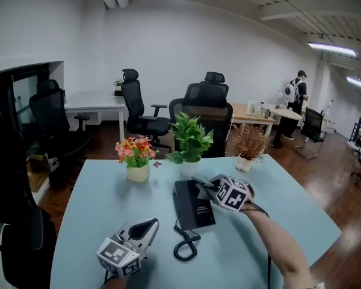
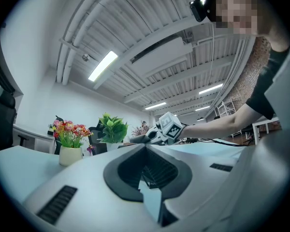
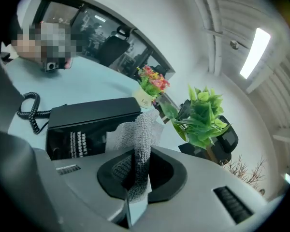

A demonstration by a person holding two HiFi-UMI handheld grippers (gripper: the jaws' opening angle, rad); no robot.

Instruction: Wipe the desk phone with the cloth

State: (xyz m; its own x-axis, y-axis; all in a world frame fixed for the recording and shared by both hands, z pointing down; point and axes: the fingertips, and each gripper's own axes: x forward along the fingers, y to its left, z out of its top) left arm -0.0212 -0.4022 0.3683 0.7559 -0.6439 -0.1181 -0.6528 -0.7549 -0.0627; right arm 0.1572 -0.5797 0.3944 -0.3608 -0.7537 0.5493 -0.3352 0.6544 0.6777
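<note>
With the right gripper (image 1: 203, 184) fingers pinching the mesh cloth (image 3: 144, 129) at the desk phone's (image 1: 192, 206) far end, drag it flat along the phone, keeping the left gripper (image 1: 149, 224), fingers closed on nothing, clear beside it.

Room bright and even, lit from long white ceiling tube lamps (image 1: 332, 48). Shadows on the pale blue table (image 1: 96, 215) are soft and faint. Head view is sharp, with walls bowed. Both gripper views show heavy fisheye bend, black vignetted corners and a softer near foreground; the lamps flare white.
</note>
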